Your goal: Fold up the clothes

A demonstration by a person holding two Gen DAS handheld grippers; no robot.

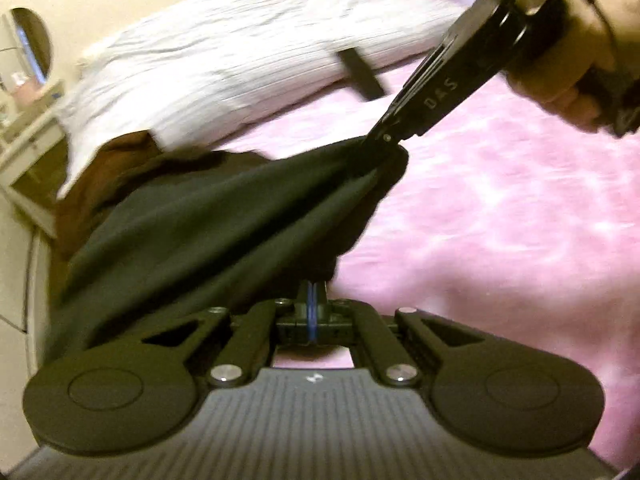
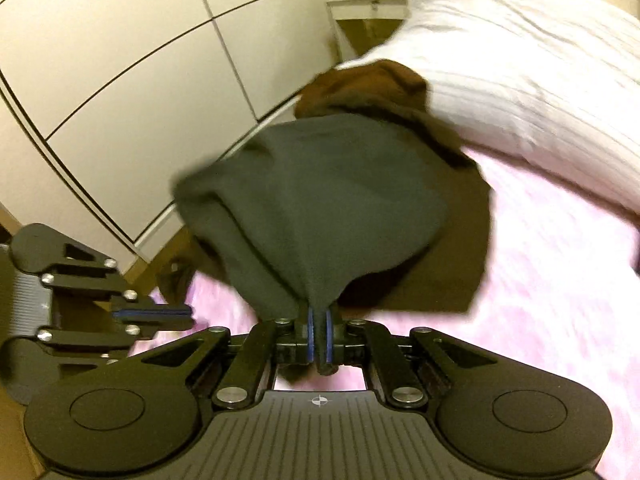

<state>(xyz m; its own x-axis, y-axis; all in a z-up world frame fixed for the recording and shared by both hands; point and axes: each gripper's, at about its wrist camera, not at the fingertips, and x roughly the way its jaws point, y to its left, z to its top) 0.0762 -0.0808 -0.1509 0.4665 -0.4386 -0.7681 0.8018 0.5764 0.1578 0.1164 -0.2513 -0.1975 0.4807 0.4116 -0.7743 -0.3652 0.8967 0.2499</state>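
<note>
Right gripper (image 2: pixel 319 340) has its blue-edged pads pinched tight on a bunched corner of the dark grey soft cloth garment (image 2: pixel 320 200), and the fabric fans out from that pinch over the fluffy pink bedspread (image 2: pixel 560 280). From the left wrist view the left gripper (image 1: pixel 313 304) has its pads pressed together right at the garment's near edge; whether cloth is caught between them I cannot tell. The garment hangs stretched above the bed's left side, its far part over a crumpled brown cloth garment (image 2: pixel 372 84) that lies against the white ribbed pillow (image 2: pixel 520 60). A hand (image 1: pixel 576 60) grips the right tool's handle. White panelled cupboard doors (image 2: pixel 120 60) stand beside the bed.
</note>
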